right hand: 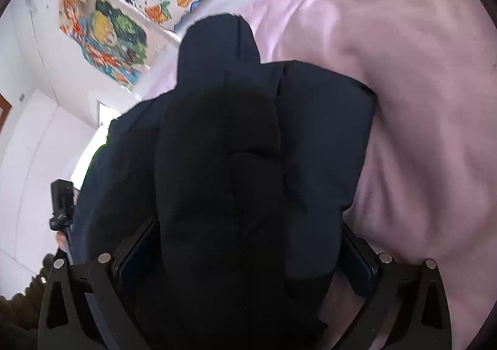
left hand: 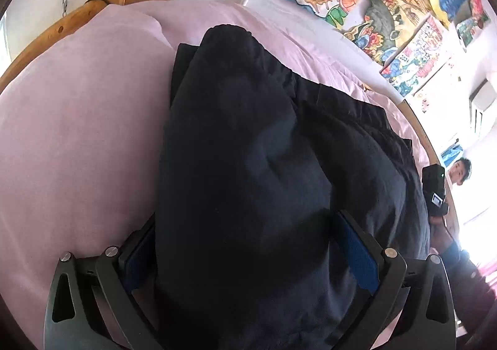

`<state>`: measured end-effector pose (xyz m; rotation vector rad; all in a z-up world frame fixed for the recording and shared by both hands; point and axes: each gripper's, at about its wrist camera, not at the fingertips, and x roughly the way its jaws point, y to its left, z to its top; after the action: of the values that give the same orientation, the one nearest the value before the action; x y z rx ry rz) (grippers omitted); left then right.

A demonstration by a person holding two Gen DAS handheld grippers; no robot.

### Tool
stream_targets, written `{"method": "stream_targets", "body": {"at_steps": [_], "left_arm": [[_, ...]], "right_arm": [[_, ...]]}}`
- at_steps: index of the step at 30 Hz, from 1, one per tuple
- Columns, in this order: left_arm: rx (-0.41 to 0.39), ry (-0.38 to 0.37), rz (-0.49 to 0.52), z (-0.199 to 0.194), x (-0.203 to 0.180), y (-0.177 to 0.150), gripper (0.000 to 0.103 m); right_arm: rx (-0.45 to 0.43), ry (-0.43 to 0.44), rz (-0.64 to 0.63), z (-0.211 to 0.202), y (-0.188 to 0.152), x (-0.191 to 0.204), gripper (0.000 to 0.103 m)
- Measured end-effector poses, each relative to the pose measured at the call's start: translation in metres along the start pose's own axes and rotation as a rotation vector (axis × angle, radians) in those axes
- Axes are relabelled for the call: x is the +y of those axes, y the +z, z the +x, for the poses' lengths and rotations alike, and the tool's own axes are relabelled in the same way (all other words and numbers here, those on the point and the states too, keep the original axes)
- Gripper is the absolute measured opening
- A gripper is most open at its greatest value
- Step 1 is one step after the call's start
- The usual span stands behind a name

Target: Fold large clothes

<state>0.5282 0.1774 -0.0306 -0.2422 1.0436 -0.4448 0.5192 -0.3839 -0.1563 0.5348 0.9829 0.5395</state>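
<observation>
A large dark navy garment [left hand: 248, 138] lies bunched on the pink bedsheet [left hand: 77, 132]. A thick fold of it fills the space between the blue pads [left hand: 357, 253] of my left gripper [left hand: 248, 250], which is shut on the cloth. In the right wrist view the same garment [right hand: 223, 148] rises in a thick hump between the fingers of my right gripper [right hand: 248, 252], also shut on it. The fingertips are partly hidden by cloth. Each gripper shows at the edge of the other's view: the right gripper body [left hand: 435, 191], the left gripper body [right hand: 62, 204].
A wooden bed frame [left hand: 62, 27] curves round the pink sheet [right hand: 419, 132]. Colourful drawings [left hand: 388, 8] hang on the white wall behind the bed. A person [left hand: 459, 170] shows at the right edge of the left wrist view.
</observation>
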Motion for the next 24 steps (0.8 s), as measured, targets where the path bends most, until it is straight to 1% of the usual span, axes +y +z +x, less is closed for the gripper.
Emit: {"method": "stream_targets", "body": {"at_steps": [5, 13, 17, 22, 24], "left_arm": [[-0.001, -0.011, 0.001, 0.002, -0.001, -0.004, 0.102], [0.011, -0.01, 0.024, -0.008, -0.004, -0.005, 0.102], [0.004, -0.012, 0.018, -0.011, -0.004, -0.006, 0.102], [0.027, -0.002, 0.036, -0.015, -0.005, -0.005, 0.102], [0.046, 0.011, 0.064, -0.018, -0.005, -0.004, 0.102]], "right_arm": [[-0.002, -0.007, -0.006, 0.0, -0.005, -0.002, 0.103], [0.01, -0.036, -0.018, 0.01, 0.004, 0.007, 0.103], [0.008, -0.042, -0.022, 0.01, 0.003, 0.008, 0.103], [0.01, -0.049, -0.028, 0.008, 0.002, 0.005, 0.103], [0.015, -0.071, -0.043, 0.009, 0.002, 0.008, 0.103]]}}
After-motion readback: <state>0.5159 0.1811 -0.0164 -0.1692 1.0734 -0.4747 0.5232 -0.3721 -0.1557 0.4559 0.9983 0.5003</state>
